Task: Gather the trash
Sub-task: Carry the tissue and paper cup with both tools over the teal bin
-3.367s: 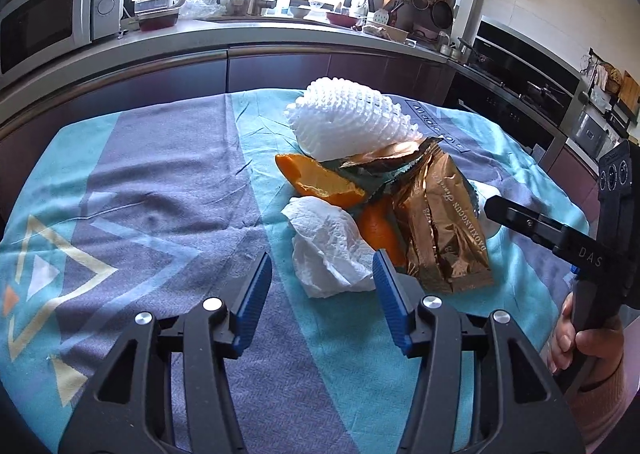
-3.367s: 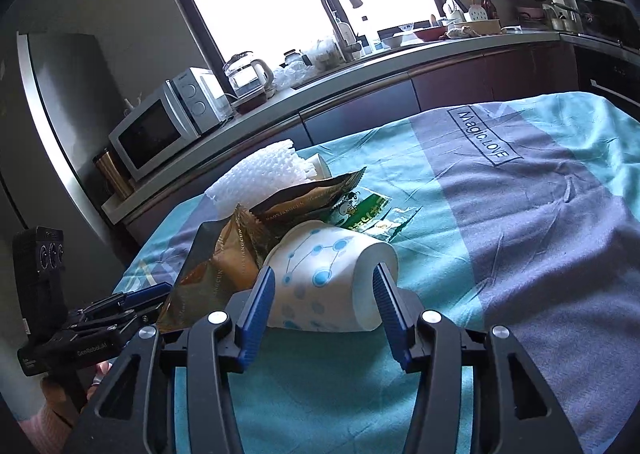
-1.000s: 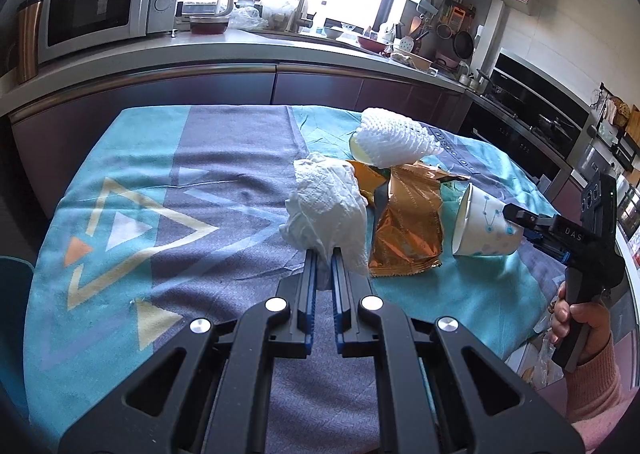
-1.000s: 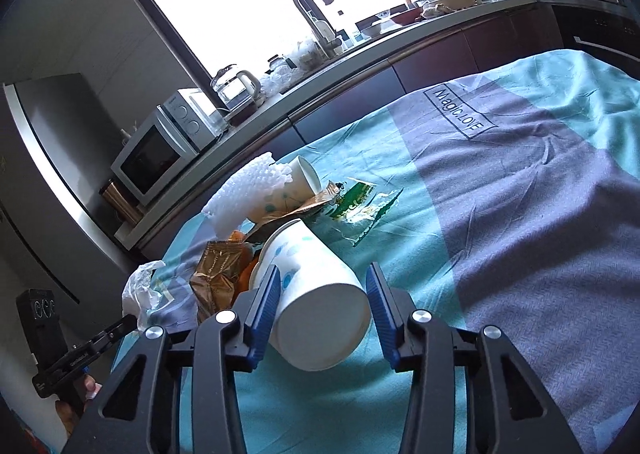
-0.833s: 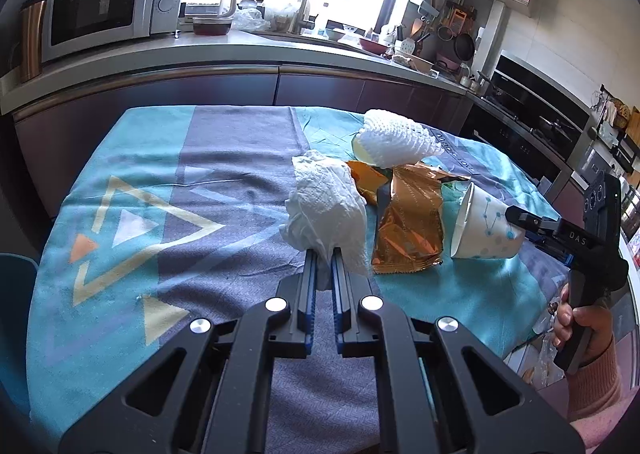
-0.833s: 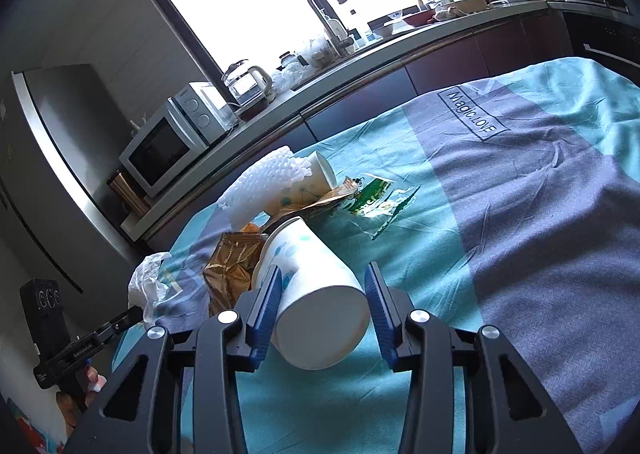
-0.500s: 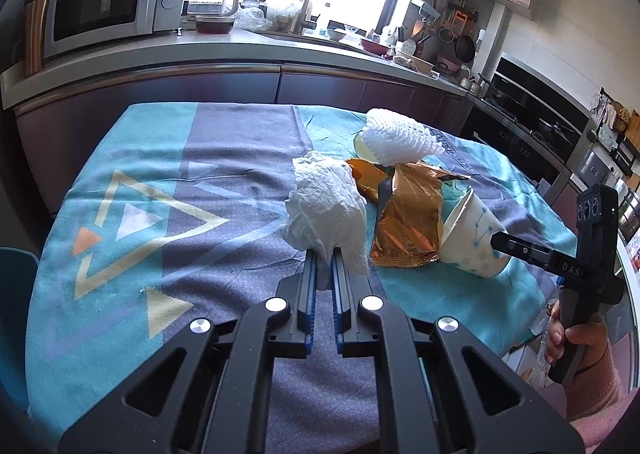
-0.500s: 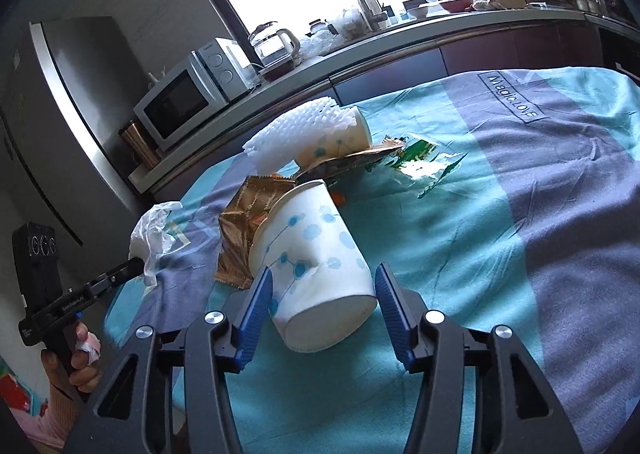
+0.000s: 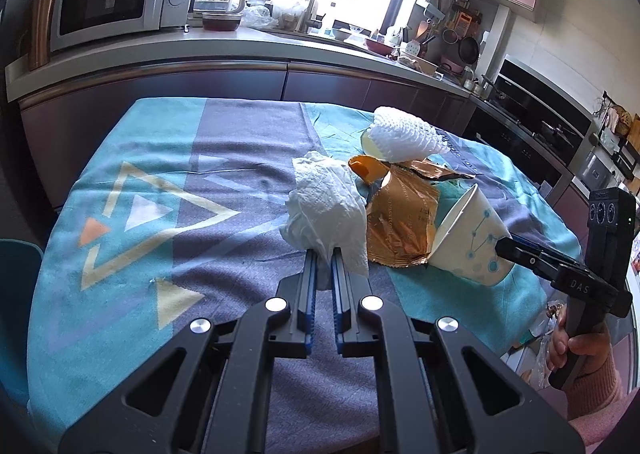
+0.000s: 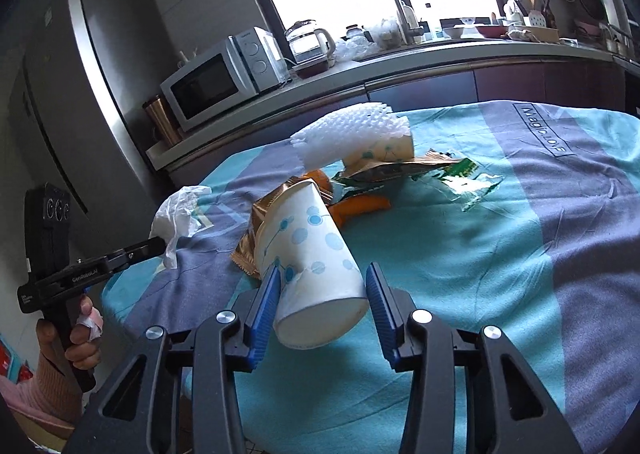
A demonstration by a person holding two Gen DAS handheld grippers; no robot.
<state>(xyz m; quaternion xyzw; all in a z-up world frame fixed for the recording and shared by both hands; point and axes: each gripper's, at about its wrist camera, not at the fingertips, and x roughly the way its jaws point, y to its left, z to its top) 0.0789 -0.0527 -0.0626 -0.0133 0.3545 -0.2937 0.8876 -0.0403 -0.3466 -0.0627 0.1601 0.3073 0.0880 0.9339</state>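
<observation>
Kitchen surface (image 9: 120,157) under a patterned cloth: our left gripper (image 9: 323,254) is clenched on the tissue (image 9: 326,201). Right gripper (image 10: 324,286) jaws have just been closing around the paper cup (image 10: 308,250), base toward us, beside the gold wrapper (image 9: 404,217).

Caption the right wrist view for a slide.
Right gripper closing on a dotted paper cup above the tablecloth, while the left gripper holds a crumpled tissue.

Tissue (image 9: 326,205) left of wrapper (image 9: 404,221); cup (image 9: 468,238) right; foam net (image 9: 404,133) behind
</observation>
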